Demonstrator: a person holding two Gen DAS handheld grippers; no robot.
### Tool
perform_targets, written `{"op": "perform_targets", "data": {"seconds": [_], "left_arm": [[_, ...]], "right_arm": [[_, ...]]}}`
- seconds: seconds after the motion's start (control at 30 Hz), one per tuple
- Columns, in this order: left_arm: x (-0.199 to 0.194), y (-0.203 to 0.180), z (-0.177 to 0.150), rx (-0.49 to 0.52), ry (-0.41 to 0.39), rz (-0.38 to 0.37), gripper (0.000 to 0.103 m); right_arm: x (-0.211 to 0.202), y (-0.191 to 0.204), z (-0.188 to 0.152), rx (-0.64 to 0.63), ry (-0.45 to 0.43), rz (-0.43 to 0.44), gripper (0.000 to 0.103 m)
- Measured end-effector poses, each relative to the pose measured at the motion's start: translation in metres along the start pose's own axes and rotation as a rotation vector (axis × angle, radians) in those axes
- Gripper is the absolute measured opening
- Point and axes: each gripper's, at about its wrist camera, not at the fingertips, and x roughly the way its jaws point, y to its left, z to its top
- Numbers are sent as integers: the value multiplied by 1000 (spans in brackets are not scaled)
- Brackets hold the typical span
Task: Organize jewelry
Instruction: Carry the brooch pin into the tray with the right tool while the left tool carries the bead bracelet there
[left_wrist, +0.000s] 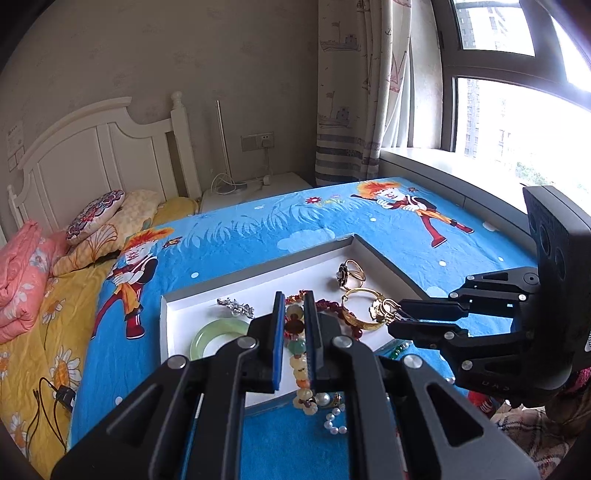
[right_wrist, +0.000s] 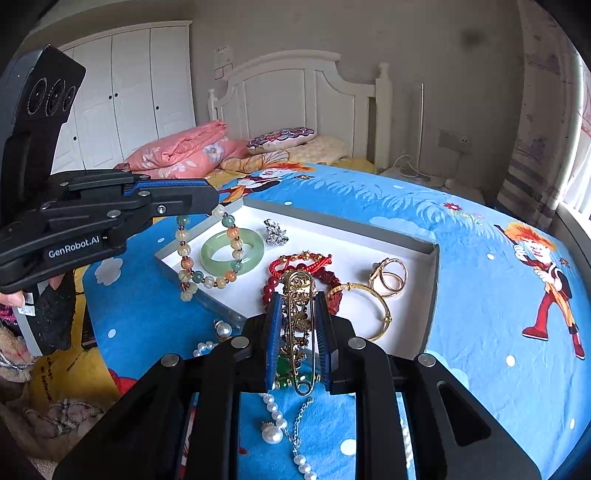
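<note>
My left gripper (left_wrist: 294, 306) is shut on a bracelet of pale, orange and green beads (left_wrist: 297, 356), which hangs in a loop (right_wrist: 207, 254) over the near left corner of the white tray (right_wrist: 332, 221). Further right, my right gripper (right_wrist: 298, 299) is shut on a gold pin brooch (right_wrist: 301, 288) with a green piece, held above the tray's near edge. In the tray lie a green jade bangle (right_wrist: 232, 254), a silver brooch (right_wrist: 275, 232), red bead bracelets (right_wrist: 295, 264), a gold bangle (right_wrist: 369, 306) and gold rings (right_wrist: 388, 277).
The tray sits on a blue cartoon cloth (left_wrist: 258, 229) spread over a bed. Pearl strands (right_wrist: 273, 417) lie on the cloth in front of the tray. Pillows and a pink quilt (right_wrist: 177, 151) lie by the white headboard (left_wrist: 92, 147); a window (left_wrist: 517, 129) is to the right.
</note>
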Motion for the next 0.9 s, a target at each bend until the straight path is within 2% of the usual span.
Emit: {"op": "perform_targets", "data": {"seconds": [0.4,0.53,0.67,0.9], "left_arm": [[44,18,16,-28,48,53,9],[53,22,21,-32,42,118,9],[64,33,15,-84,53,155,9],[73,38,-3,-74,74,185,9]], "right_arm": [[41,-11,21,78,58,-20,19],[47,-20,25,116,66,-21,19],[55,-20,24,123,82,-29,19],[58,-14,24,127,92,-36,19]]}}
